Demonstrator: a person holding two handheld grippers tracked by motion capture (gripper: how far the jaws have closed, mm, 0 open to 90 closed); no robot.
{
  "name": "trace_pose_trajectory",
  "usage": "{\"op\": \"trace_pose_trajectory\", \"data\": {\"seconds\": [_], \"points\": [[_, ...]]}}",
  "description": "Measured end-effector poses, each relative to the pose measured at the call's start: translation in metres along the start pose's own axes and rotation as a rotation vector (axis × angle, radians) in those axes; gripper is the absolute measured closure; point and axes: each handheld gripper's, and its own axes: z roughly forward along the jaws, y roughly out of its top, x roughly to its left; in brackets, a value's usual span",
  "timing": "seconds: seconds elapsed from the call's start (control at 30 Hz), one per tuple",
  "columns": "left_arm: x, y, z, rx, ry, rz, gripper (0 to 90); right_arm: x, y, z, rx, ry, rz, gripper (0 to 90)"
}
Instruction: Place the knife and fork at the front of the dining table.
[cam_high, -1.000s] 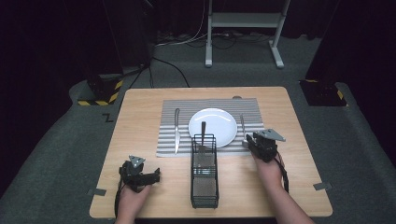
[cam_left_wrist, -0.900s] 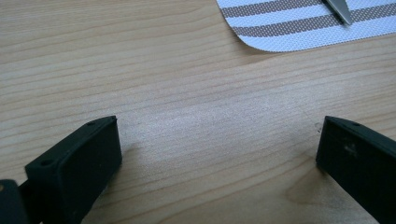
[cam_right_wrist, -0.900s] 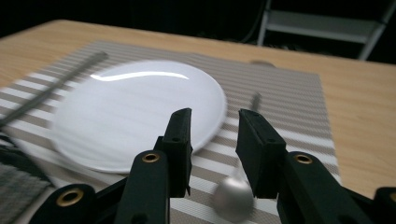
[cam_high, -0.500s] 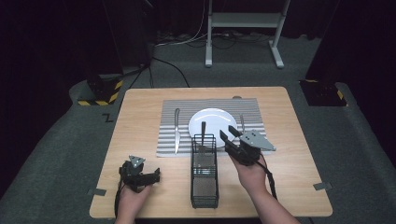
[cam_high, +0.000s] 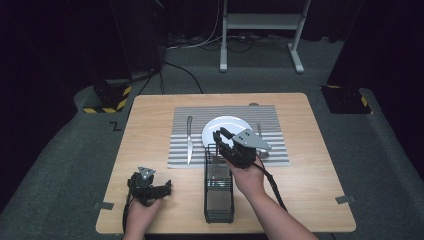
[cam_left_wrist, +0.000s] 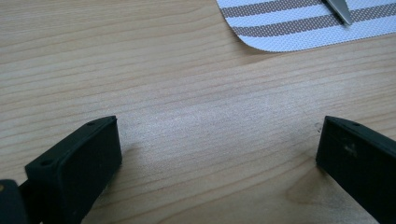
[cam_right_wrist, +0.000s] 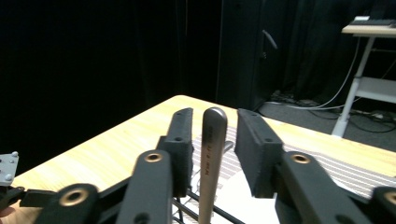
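Note:
A black wire cutlery basket (cam_high: 218, 200) stands on the wooden table, in front of a white plate (cam_high: 225, 124) on a striped placemat (cam_high: 280, 120). A metal utensil handle (cam_right_wrist: 212, 149) rises upright from the basket's far end. My right gripper (cam_high: 220, 137) hovers over that end. Its jaws have just been closing, and the handle stands between them with a thin gap on each side. My left gripper (cam_high: 169, 188) rests at the front left, open over bare wood (cam_left_wrist: 219, 154).
A knife (cam_high: 189, 140) lies on the placemat left of the plate, its tip (cam_left_wrist: 338, 9) in the left gripper view. Another piece of cutlery (cam_high: 259, 131) lies right of the plate. Dark floor, cables and a stand's legs (cam_high: 260, 30) lie beyond the table.
The right gripper has swung left and up, from the placemat's right edge to the basket's far end, and now straddles the utensil handle. The left gripper has not moved.

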Motion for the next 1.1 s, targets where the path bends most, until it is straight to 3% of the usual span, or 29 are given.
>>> {"op": "trace_pose_trajectory", "data": {"seconds": [0.2, 0.6, 0.83, 1.1], "points": [[0.0, 0.0, 0.0, 0.0, 0.0, 0.0, 0.2, 0.001, -0.004, 0.004, 0.008, 0.023, -0.002, 80.5], [0.0, 0.0, 0.0, 0.0, 0.0, 0.0, 0.2, 0.006, -0.003, -0.004, -0.042, 0.045, -0.036, 86.8], [0.0, 0.0, 0.0, 0.0, 0.0, 0.0, 0.2, 0.01, 0.01, -0.02, -0.109, 0.055, -0.047, 86.9], [0.0, 0.0, 0.0, 0.0, 0.0, 0.0, 0.2, 0.01, 0.037, -0.051, -0.216, 0.059, -0.041, 86.9]]}}
